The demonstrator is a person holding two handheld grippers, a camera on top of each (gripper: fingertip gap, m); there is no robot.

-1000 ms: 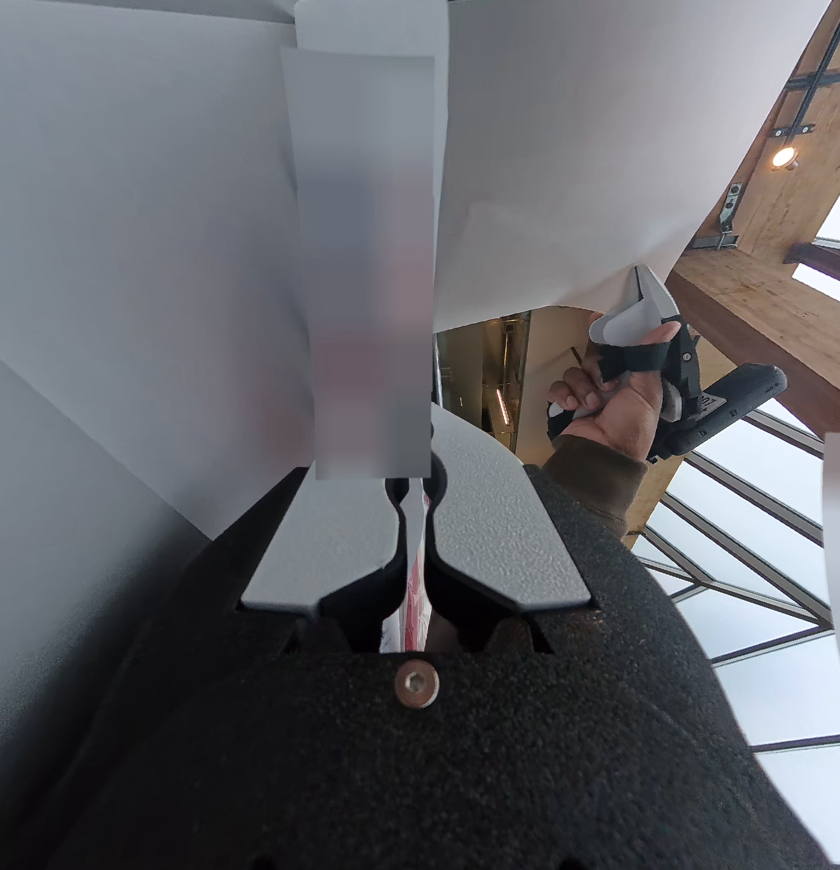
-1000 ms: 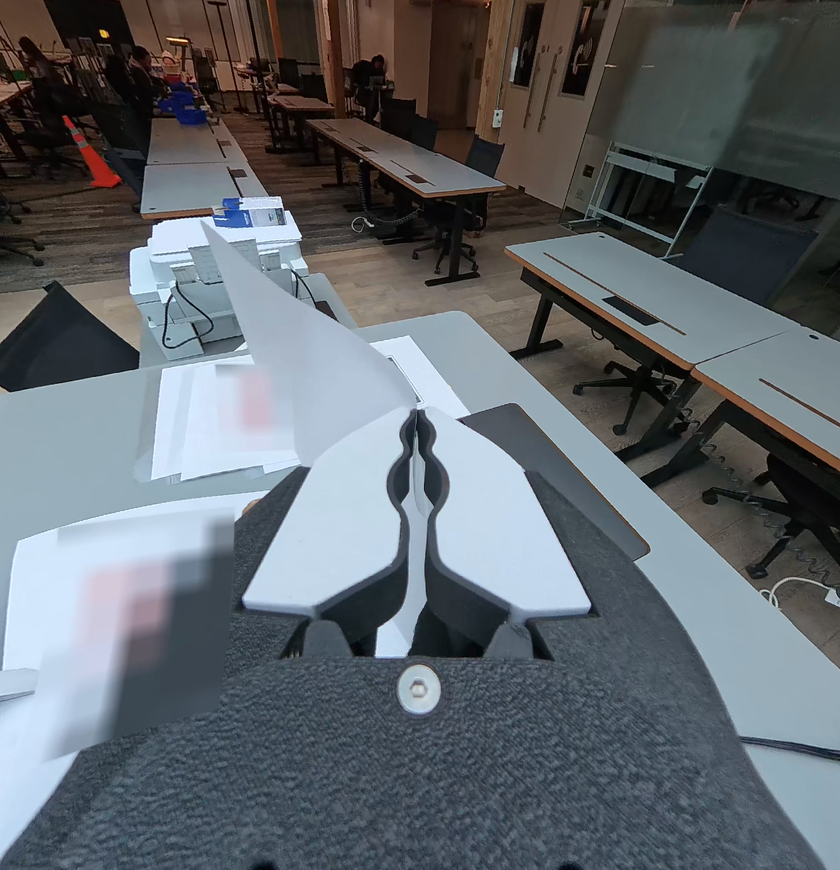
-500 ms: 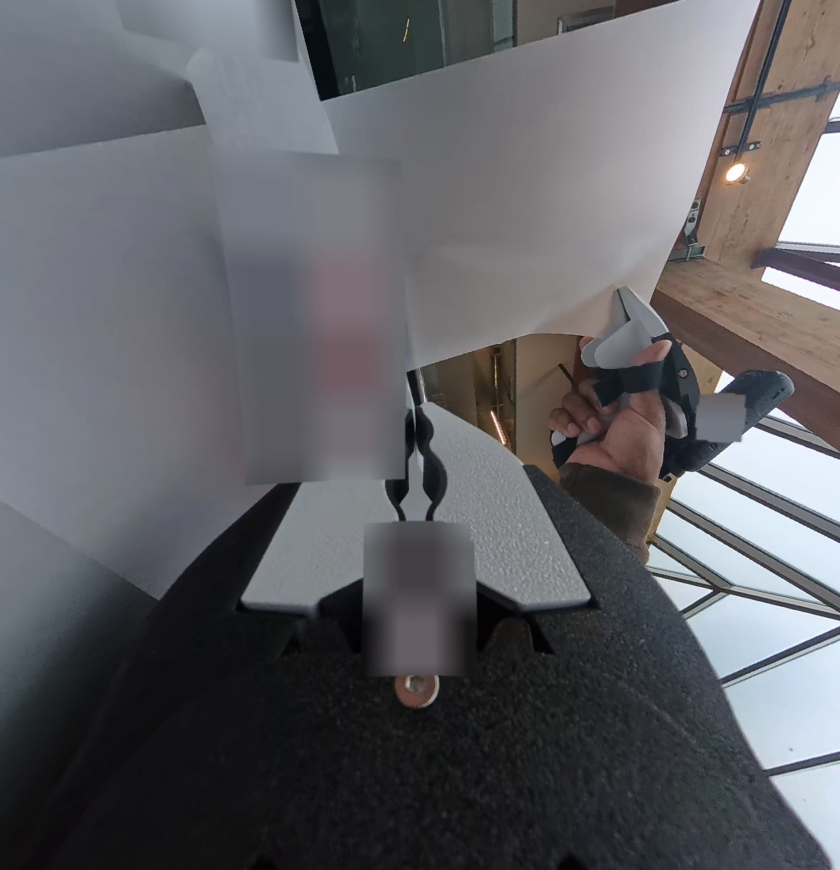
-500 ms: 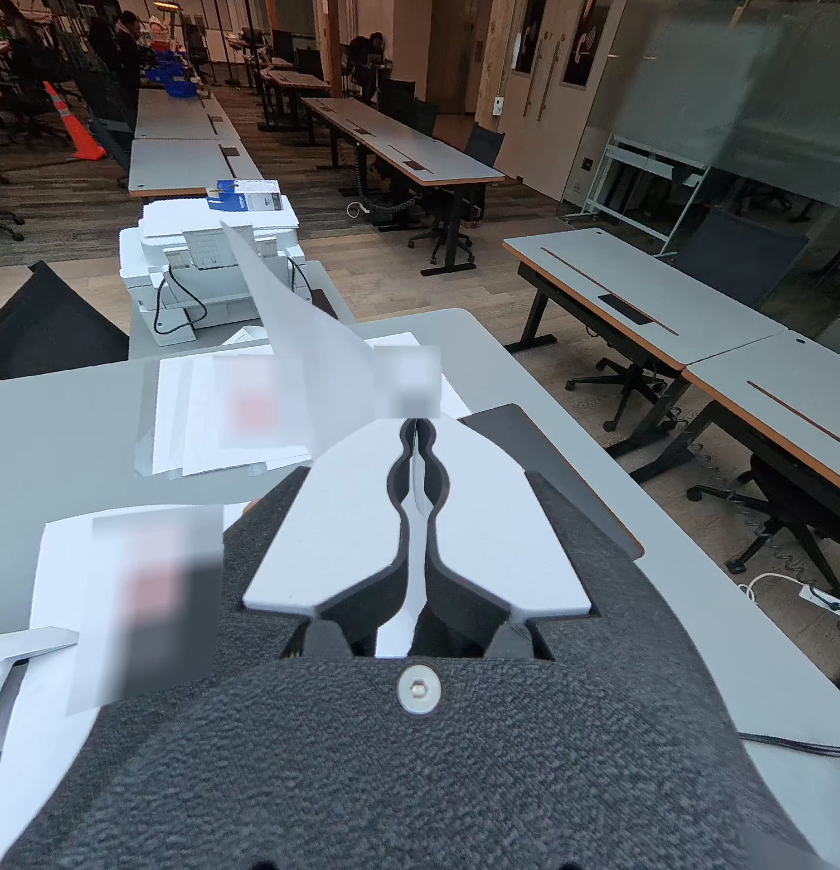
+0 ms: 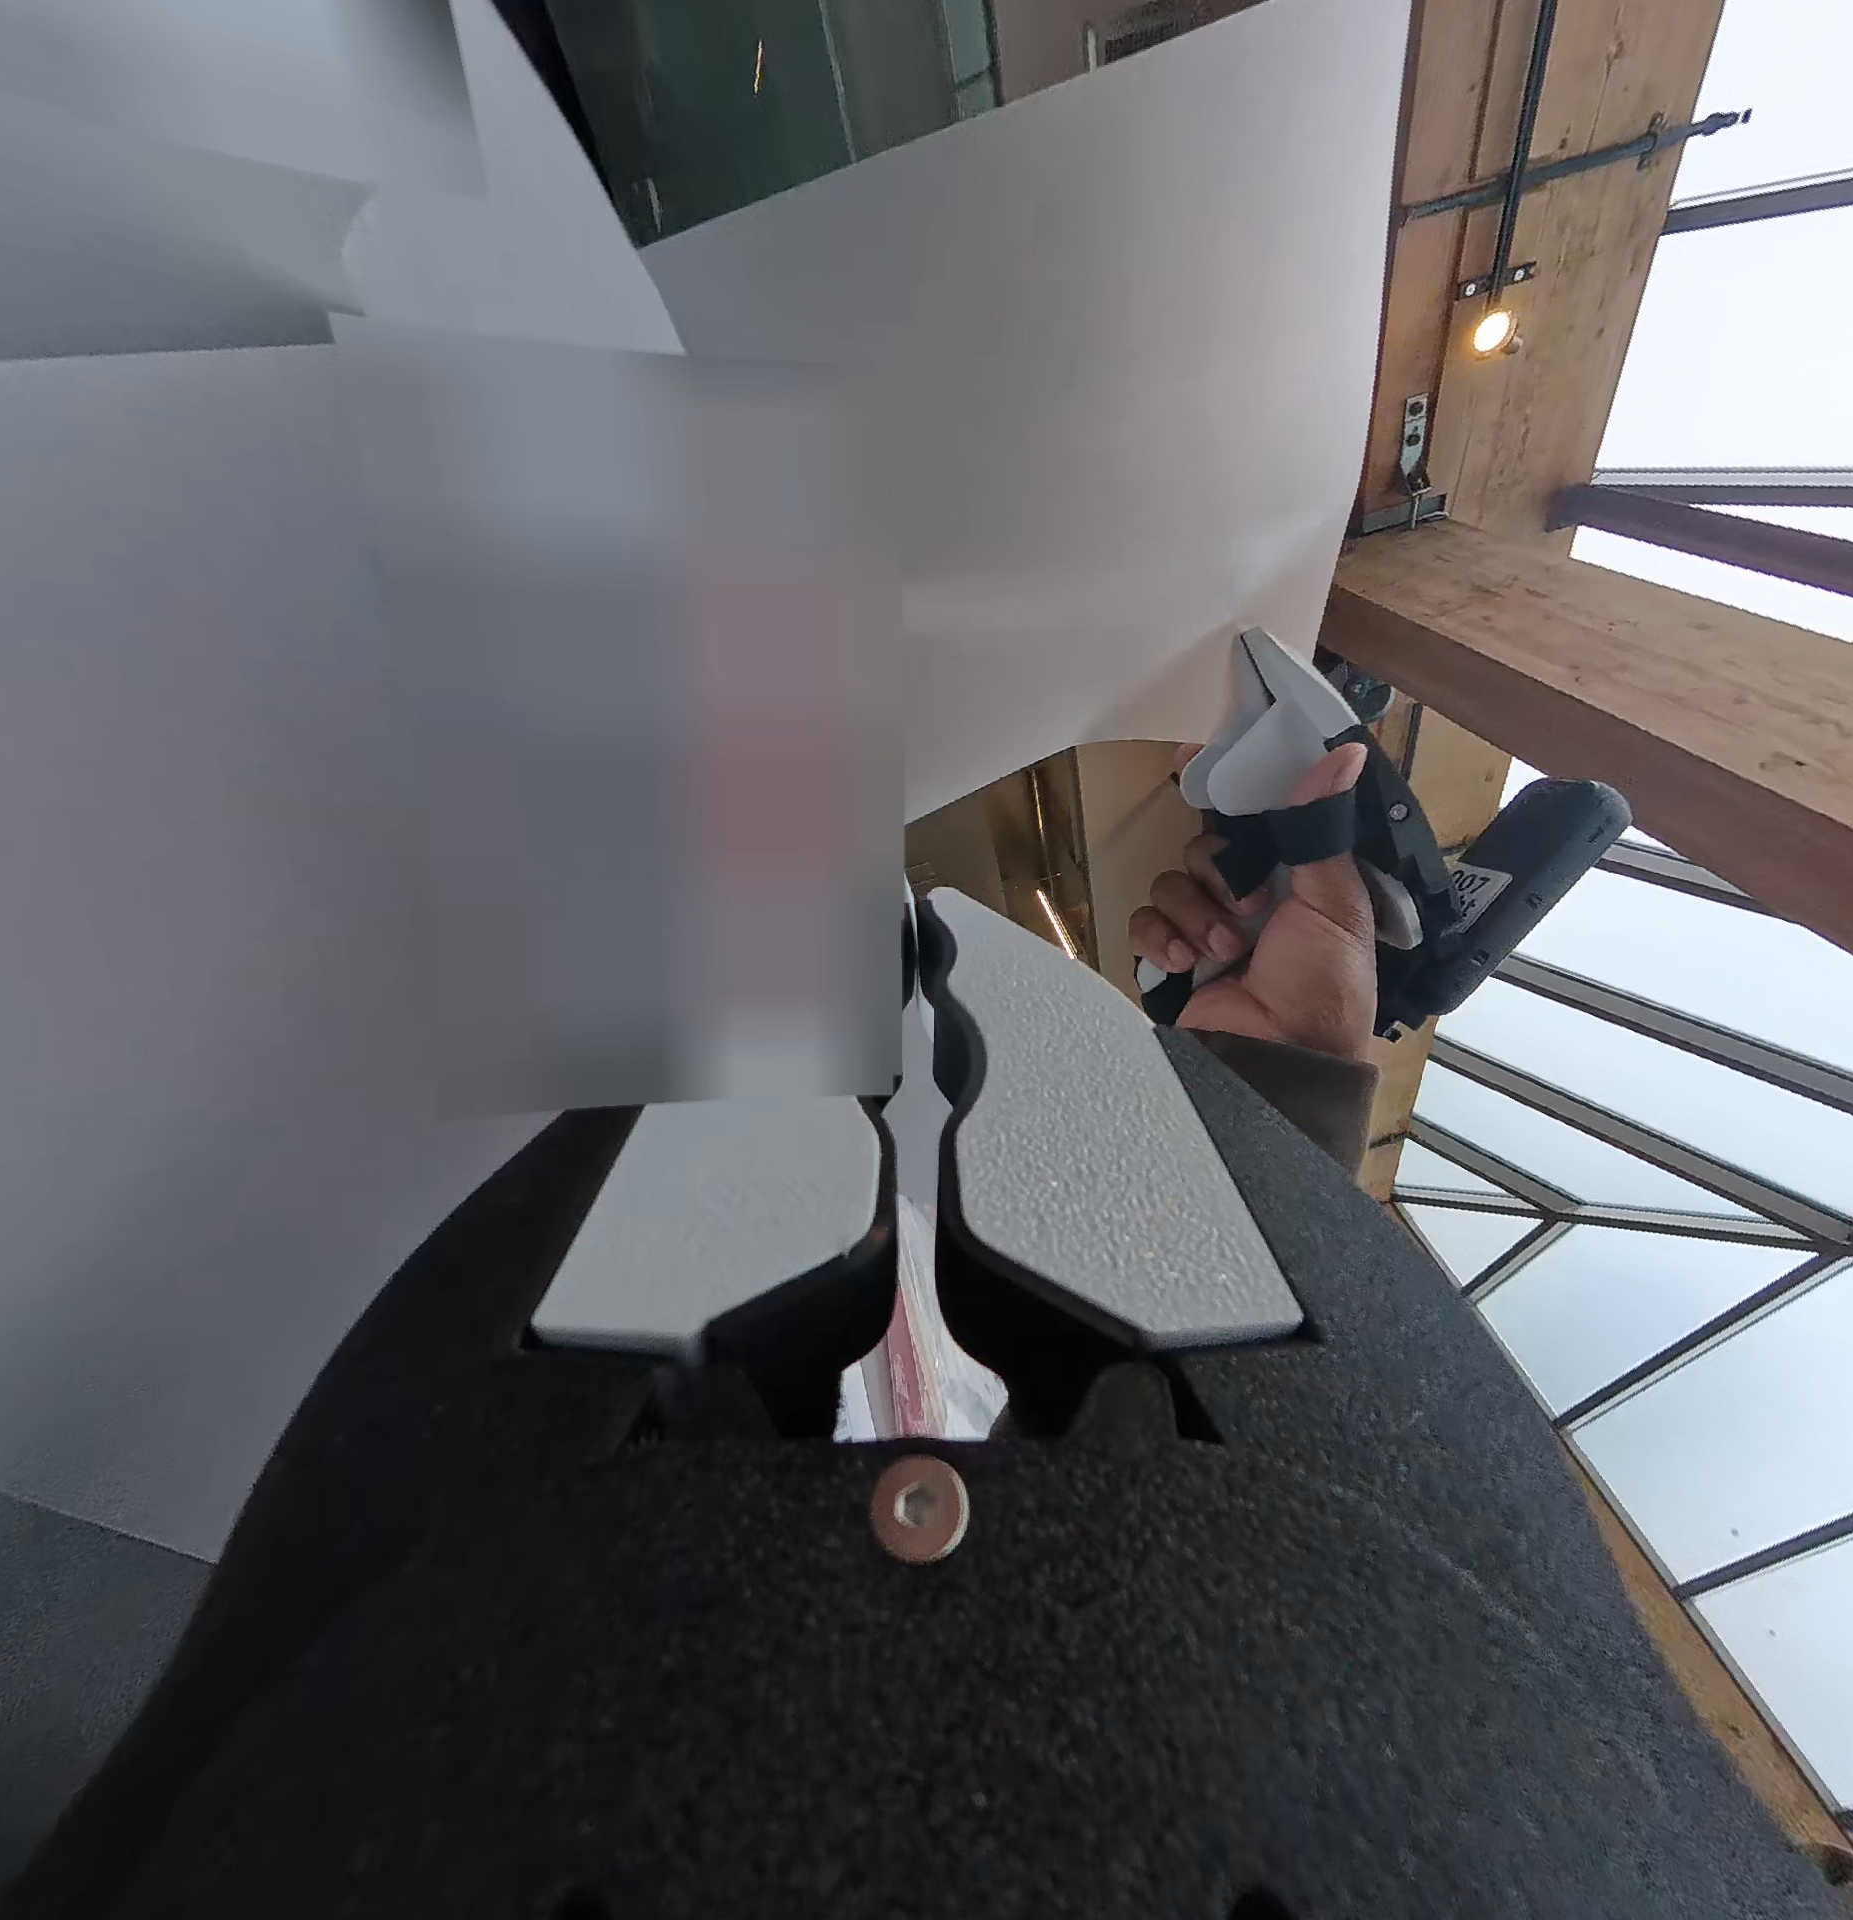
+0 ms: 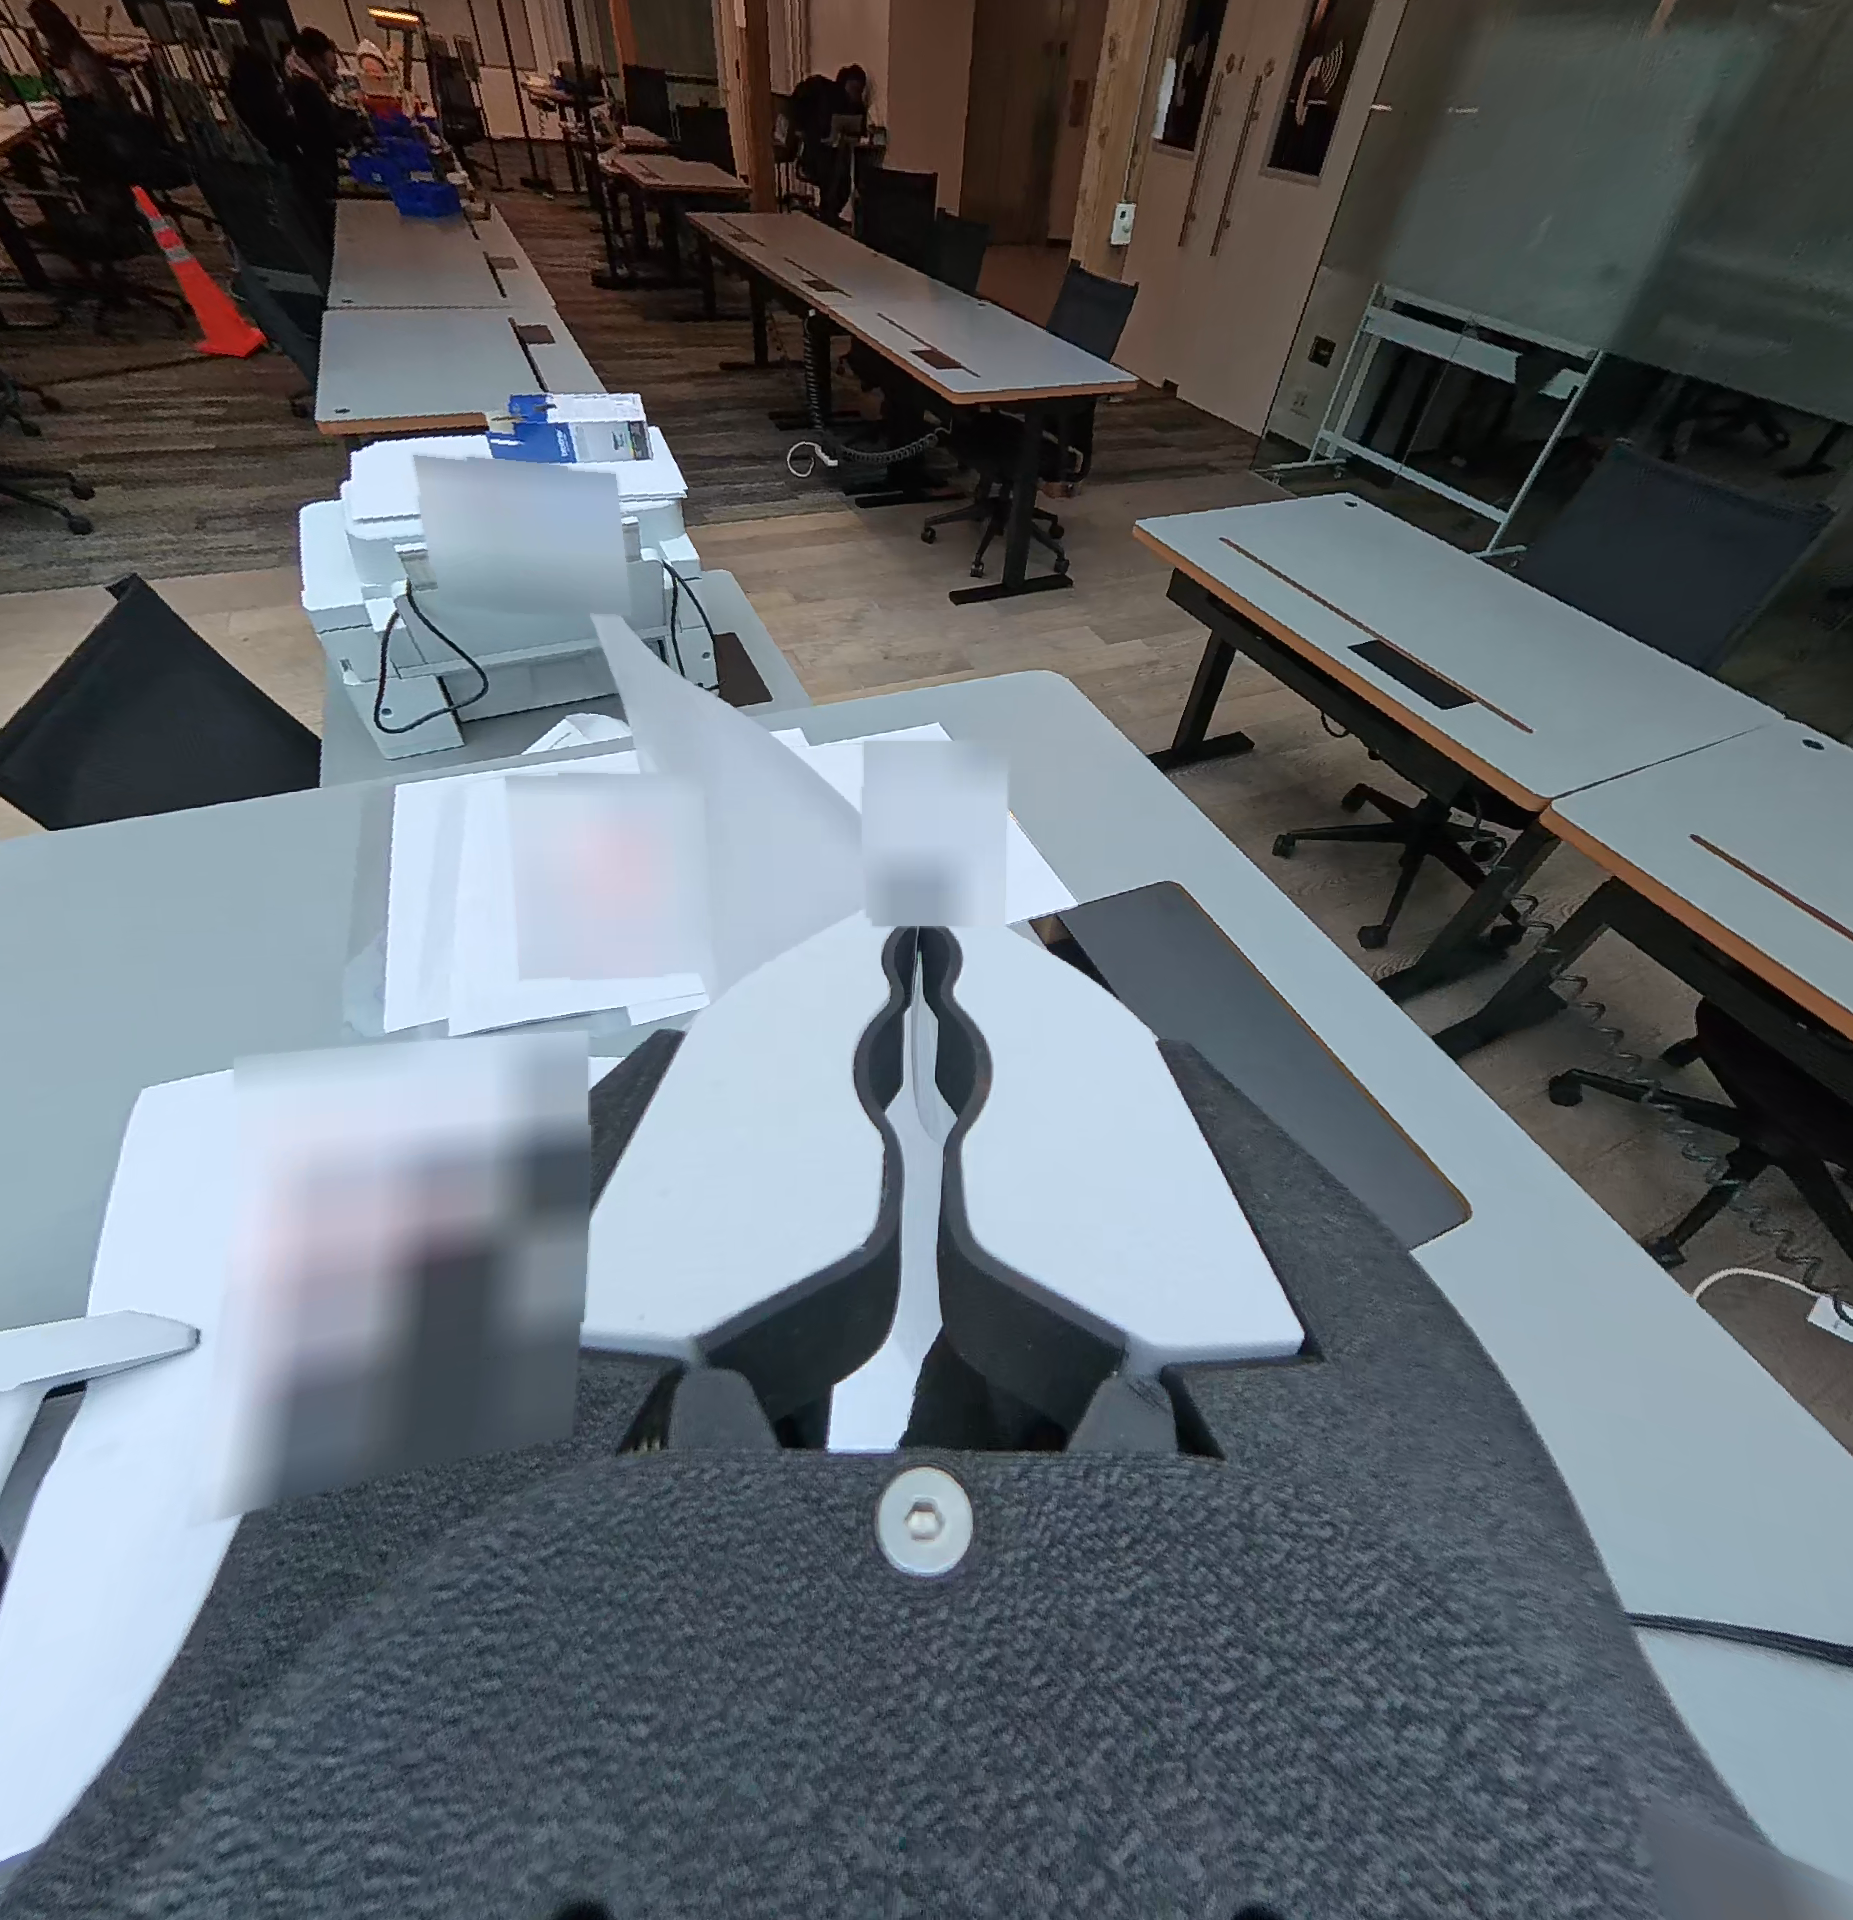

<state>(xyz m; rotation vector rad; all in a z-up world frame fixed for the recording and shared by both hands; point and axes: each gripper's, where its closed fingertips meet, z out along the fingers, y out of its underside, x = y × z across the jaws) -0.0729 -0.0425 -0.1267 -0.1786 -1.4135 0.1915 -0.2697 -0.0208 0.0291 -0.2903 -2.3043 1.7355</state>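
Two grippers are closed on one sheet (image 5: 1057, 395) held in the air: the left gripper (image 5: 917, 997) on its near edge, the right gripper (image 6: 917, 956) on a corner. A tear or slip is judged possible if the two are pulled apart. Against the earlier frame, more dark glass (image 5: 756, 94) is exposed above the sheet.
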